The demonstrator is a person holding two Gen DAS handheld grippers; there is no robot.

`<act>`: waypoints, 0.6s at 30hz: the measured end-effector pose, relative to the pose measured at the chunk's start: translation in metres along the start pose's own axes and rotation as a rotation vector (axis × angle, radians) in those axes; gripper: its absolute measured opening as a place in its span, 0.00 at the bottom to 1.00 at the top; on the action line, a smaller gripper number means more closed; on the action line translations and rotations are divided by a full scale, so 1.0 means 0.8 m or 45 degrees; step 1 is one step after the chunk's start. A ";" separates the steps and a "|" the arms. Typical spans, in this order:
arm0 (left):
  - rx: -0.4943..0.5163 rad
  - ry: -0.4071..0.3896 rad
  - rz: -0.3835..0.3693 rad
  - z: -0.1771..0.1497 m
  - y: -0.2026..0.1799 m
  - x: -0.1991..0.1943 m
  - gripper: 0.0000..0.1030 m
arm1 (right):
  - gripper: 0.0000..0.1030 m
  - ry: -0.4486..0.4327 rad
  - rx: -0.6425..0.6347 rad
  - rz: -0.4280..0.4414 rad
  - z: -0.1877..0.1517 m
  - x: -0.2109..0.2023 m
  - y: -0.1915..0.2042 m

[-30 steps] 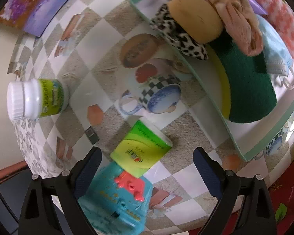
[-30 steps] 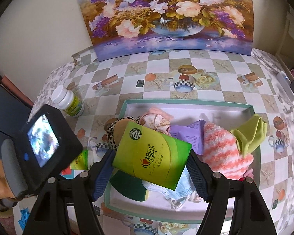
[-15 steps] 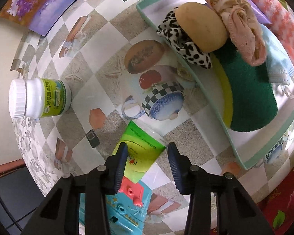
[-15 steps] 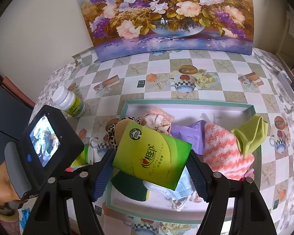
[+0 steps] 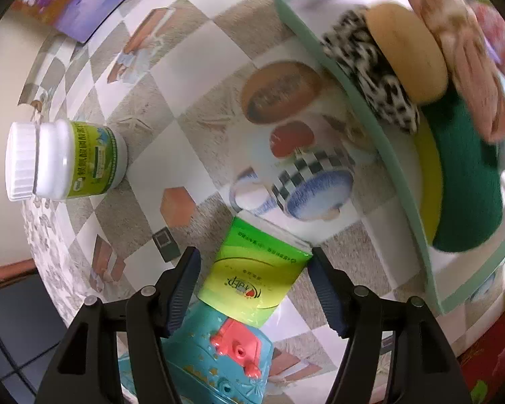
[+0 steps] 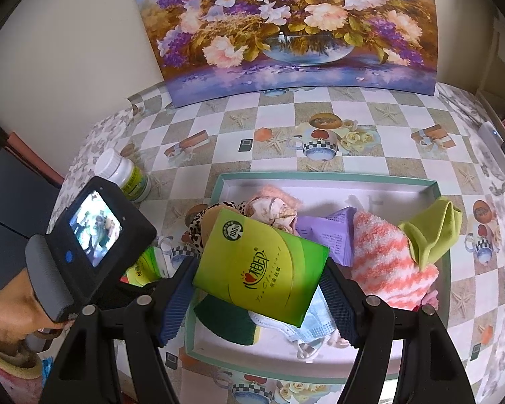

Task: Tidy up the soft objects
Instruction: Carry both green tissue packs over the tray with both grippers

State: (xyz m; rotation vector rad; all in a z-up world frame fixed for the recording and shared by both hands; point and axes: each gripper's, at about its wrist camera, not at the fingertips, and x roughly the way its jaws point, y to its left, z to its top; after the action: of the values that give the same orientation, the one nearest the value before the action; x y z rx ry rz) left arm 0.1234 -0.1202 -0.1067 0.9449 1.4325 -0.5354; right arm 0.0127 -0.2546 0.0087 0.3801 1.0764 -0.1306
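**Two green tissue packs, one held over the tray, one on the table**

Checkered oilcloth printed with teacups and starfish covers the table (image 6: pixel 198 107), and a large painting of flowers in a vase (image 6: pixel 286 27) leans against the cream wall behind it.

A shallow rectangular tray with a mint-green rim (image 6: pixel 326 177) lies on the cloth. It holds a leopard-print fabric piece (image 5: pixel 373 70), a tan round sponge (image 5: pixel 405 57), a pink crumpled cloth (image 5: pixel 464 67), a dark green scouring pad with a yellow sponge layer (image 5: pixel 468 175), a purple paper packet (image 6: pixel 333 235), an orange-and-white striped fuzzy sock (image 6: pixel 383 262), a lime-green folded cloth (image 6: pixel 431 229) draped at the right rim, and a light blue face mask (image 6: pixel 316 326).

The right gripper (image 6: pixel 256 299) clamps a green soft tissue pack (image 6: pixel 259 266) between both pads, raised above the tray's near left part.

The left gripper (image 5: pixel 252 289) points down at a second green tissue pack (image 5: pixel 256 269), which lies on the table outside the tray, partly on a turquoise plastic toy with a coral-pink part (image 5: pixel 225 353). Its jaws are opening; the pack sits between them, and its far corner touches the right-hand pad, the other pad clear.

A white plastic bottle with a green label (image 5: pixel 64 161) stands well apart, near the table's left edge. A person's hand (image 6: pixel 23 306) grips the left gripper's handle.
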 end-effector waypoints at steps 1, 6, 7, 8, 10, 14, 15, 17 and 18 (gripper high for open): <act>-0.008 -0.002 0.001 0.001 0.004 0.000 0.65 | 0.73 0.000 0.000 -0.001 0.000 0.000 0.000; -0.026 -0.019 -0.020 -0.002 0.014 0.000 0.58 | 0.73 0.002 0.001 0.001 0.000 0.000 0.000; -0.028 -0.027 -0.010 -0.002 0.013 -0.001 0.58 | 0.73 0.002 0.002 0.002 0.000 0.001 0.000; -0.035 -0.035 -0.006 -0.004 0.010 -0.001 0.58 | 0.73 0.003 0.005 0.004 0.000 0.001 -0.001; -0.068 -0.055 -0.018 -0.006 0.009 -0.006 0.58 | 0.73 0.005 0.010 0.004 -0.001 0.002 -0.002; -0.178 -0.141 -0.066 -0.019 0.010 -0.031 0.57 | 0.73 0.003 0.019 0.012 -0.004 0.000 -0.004; -0.210 -0.167 -0.078 -0.022 0.012 -0.040 0.57 | 0.73 0.000 0.024 0.016 -0.004 -0.001 -0.005; -0.281 -0.225 -0.075 -0.031 0.018 -0.061 0.57 | 0.73 -0.005 0.035 0.022 -0.005 -0.003 -0.008; -0.318 -0.262 -0.074 -0.036 0.019 -0.075 0.57 | 0.73 -0.006 0.038 0.023 -0.005 -0.004 -0.009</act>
State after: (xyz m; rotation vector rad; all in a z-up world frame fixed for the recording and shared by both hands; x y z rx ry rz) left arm 0.1117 -0.1020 -0.0423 0.6329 1.3080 -0.4693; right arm 0.0056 -0.2601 0.0079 0.4164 1.0669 -0.1318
